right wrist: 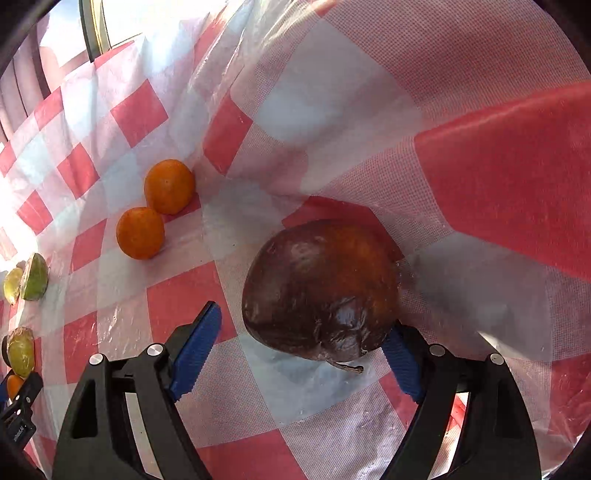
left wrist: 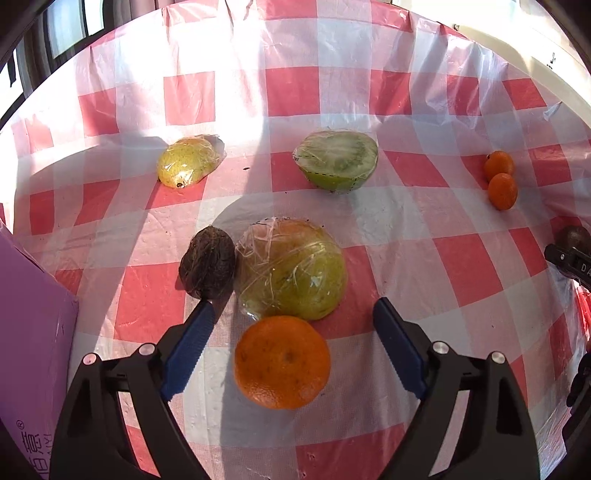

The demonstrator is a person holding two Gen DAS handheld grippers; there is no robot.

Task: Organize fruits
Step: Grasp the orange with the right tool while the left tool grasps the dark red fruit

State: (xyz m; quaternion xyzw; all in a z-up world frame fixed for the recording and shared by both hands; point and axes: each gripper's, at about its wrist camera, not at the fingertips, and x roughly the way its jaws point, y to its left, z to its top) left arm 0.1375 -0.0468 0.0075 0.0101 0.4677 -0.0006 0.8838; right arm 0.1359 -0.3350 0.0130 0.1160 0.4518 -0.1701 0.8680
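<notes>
Sunlight falls across the worktop's red-checked plastic cloth (left wrist: 288, 92); a dark-framed window (left wrist: 74, 26) stands far left.

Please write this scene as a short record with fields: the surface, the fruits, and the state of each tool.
surface: checked cloth
near left tool: big orange, wrapped green fruit, dark fruit
farther: wrapped pear, wrapped half fruit, two small oranges
left tool: open, big orange between fingers, not pressed
right tool: open, brown fruit between fingers
</notes>
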